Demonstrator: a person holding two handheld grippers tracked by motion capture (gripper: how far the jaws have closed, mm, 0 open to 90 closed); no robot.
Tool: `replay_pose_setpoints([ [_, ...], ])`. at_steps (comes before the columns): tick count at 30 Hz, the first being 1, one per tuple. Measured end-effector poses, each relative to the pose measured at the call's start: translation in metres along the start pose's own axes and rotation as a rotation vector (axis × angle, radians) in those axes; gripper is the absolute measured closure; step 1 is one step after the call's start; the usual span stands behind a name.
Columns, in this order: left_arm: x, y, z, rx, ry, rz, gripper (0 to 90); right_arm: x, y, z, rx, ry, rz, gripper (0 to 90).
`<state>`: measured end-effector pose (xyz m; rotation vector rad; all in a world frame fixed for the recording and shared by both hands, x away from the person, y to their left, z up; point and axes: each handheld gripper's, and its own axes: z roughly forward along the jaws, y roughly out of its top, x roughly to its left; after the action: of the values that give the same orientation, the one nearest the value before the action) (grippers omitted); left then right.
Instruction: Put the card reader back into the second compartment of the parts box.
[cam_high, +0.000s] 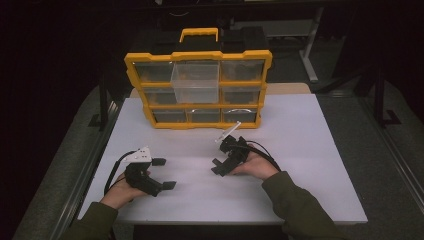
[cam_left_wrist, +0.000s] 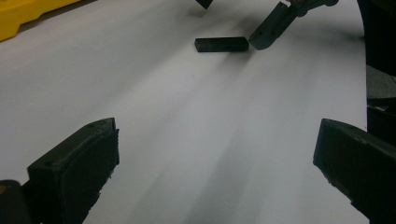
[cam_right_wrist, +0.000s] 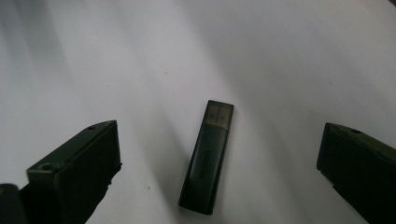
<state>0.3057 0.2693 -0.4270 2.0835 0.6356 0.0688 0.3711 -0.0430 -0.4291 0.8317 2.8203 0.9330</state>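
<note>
Inspector: Table (cam_high: 310, 165), white-topped, is noted first, with a yellow drawer organiser (cam_high: 198, 87) stood upright at its far edge; one clear drawer (cam_high: 195, 82) in the top row is drawn partly out. What is recorded lower down?

Assessor: Right gripper (cam_high: 223, 161) is held low over the table near its middle, tilted forward and down, jaws spread wide and empty. Left gripper (cam_high: 163, 173) is rested nearer the person's left, jaws likewise parted with nothing held. A small black USB stick (cam_right_wrist: 207, 157) is seen lying flat on the table between the right jaws, touched by neither.

Inspector: Risk?

Assessor: A slip is judged likely. The stick is thin and lies slightly askew to the jaws; if they are closed too high or off-centre, it could be skidded across the smooth top or pinched by one corner and dropped.
</note>
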Motion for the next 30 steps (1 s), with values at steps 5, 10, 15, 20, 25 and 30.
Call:
replay_pose_setpoints([
  [5, -0.0003, 0.0, 0.0001, 0.002, 0.0, 0.002, 0.0, 0.0012, -0.0011, 0.0033, 0.012, -0.002, -0.002, 0.0],
  [10, -0.0005, -0.0001, 0.0003, 0.002, 0.0, 0.001, 0.0, 0.0012, -0.0019, 0.0041, 0.018, -0.008, -0.001, 1.6],
  [15, -0.0006, -0.0002, 0.0005, 0.003, -0.001, 0.001, 0.0, 0.0009, -0.0024, 0.0034, 0.021, -0.012, 0.002, 7.5],
  [20, -0.0008, -0.0002, 0.0007, 0.004, -0.001, 0.001, 0.0, 0.0021, -0.0023, 0.0022, 0.021, -0.011, -0.003, 15.0],
  [25, -0.0007, -0.0003, 0.0008, 0.004, -0.001, 0.0, 0.0, 0.003, -0.0024, 0.0014, 0.021, -0.022, -0.008, 24.7],
  [30, -0.0007, -0.0004, 0.0011, 0.003, -0.002, -0.001, 0.0, 0.0027, -0.0022, -0.0003, 0.017, -0.02, -0.006, 32.9],
])
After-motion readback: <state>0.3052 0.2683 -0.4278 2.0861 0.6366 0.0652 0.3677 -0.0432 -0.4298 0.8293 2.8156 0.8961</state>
